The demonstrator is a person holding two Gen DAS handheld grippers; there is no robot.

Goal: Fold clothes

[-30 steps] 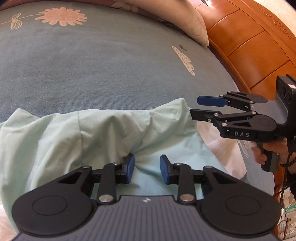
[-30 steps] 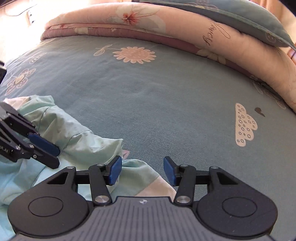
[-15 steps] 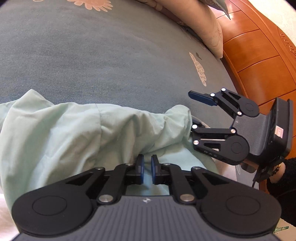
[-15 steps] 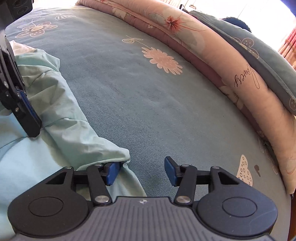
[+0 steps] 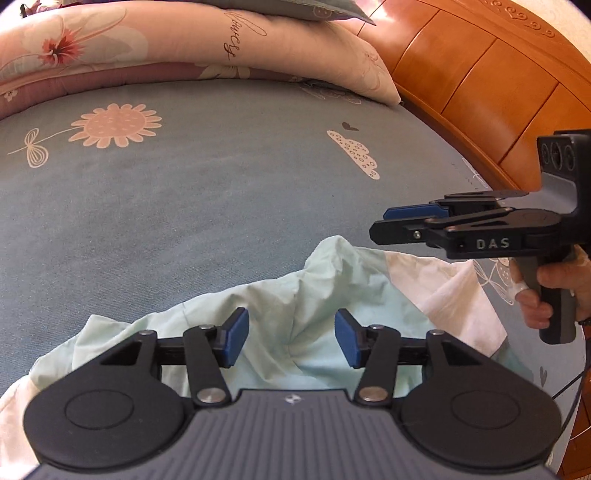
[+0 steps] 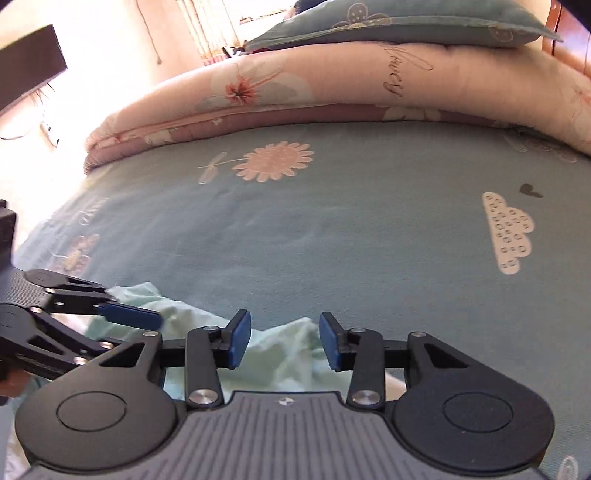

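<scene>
A blue-grey bedsheet (image 5: 207, 192) printed with a pink flower (image 5: 116, 125) and a cloud (image 5: 356, 153) lies below a rolled floral quilt (image 6: 295, 92), a pillow (image 6: 406, 20) and a wooden headboard (image 5: 487, 85).

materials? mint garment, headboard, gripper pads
Mint garment: thin woven cloth, likely cotton, matte; it creases sharply and bunches in soft peaks.
Headboard: wood or wood veneer, glossy orange-brown varnish; panel grooves, carved scrolls, bright glare.
Left gripper pads: blue, matte, probably rubber or soft plastic; cannot confirm.
</scene>
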